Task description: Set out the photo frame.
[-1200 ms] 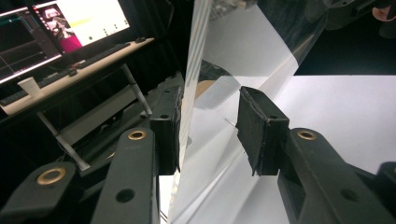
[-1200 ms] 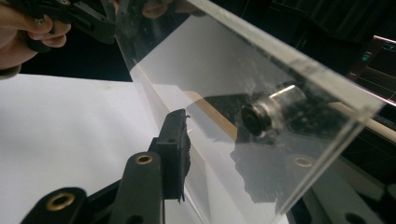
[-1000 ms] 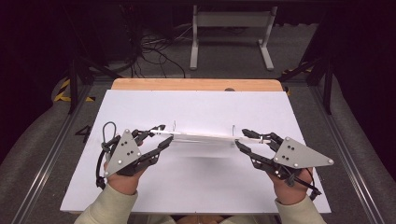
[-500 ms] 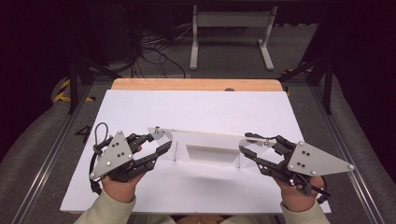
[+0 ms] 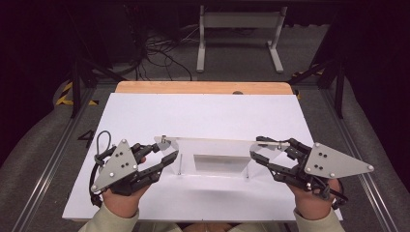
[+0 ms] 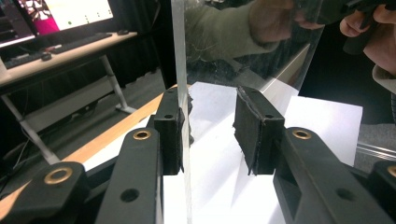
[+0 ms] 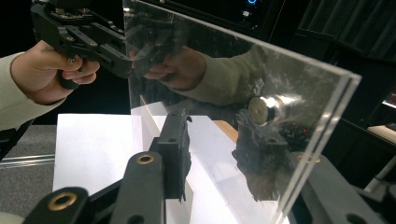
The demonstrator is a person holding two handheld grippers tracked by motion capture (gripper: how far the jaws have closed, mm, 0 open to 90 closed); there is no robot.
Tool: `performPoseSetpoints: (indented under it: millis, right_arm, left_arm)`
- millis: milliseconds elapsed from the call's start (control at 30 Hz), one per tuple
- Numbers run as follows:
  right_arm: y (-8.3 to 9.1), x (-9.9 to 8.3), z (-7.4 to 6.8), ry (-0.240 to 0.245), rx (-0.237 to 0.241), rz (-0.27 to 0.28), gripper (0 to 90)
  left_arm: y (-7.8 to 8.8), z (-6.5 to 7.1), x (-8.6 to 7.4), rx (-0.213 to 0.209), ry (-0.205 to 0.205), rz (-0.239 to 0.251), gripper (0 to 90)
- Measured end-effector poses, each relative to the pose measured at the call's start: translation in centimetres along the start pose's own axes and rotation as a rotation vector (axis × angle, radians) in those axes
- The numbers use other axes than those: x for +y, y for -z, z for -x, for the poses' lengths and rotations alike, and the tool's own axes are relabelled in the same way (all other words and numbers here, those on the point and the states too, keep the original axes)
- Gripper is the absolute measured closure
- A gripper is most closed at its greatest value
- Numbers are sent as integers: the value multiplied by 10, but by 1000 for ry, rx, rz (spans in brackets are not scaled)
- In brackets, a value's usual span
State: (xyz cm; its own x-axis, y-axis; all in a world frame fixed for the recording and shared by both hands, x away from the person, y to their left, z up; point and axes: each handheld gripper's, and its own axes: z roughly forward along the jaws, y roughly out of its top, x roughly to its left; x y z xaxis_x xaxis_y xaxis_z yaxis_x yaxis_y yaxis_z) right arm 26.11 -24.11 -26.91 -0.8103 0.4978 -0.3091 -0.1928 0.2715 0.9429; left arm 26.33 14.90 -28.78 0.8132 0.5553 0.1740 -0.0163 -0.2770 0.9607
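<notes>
The clear acrylic stand [image 5: 212, 154] hangs lifted just above the white table [image 5: 203, 116], its long axis running side to side between the left gripper [image 5: 162, 157] and the right gripper [image 5: 263, 157], each grasping one end equally near.

Clear acrylic panel [image 5: 212, 145] on edge, raised above white tabletop [image 5: 203, 113]

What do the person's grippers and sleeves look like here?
Both the left gripper and right gripper are black linkage frames with brass pivots, each topped by a grey triangular plate. A black cable loops off the left one. The sleeves are pale beige.
</notes>
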Motion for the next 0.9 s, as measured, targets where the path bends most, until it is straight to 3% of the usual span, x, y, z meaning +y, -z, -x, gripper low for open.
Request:
performPoseSetpoints:
  millis: [300, 567, 700, 900]
  right_arm:
    - [-4, 0, 4, -13, -4, 10, 592]
    - [-11, -5, 10, -20, -55, 44, 531]
    - [-14, -8, 10, -13, -67, 44, 514]
    - [-23, -17, 13, -56, -76, 33, 422]
  left_arm:
    - [-3, -6, -2, -1, 23, 9, 639]
    - [-10, -9, -5, 31, -5, 38, 619]
    - [-15, -11, -8, 40, -5, 25, 557]
    - [-22, -18, -17, 40, 35, 52, 435]
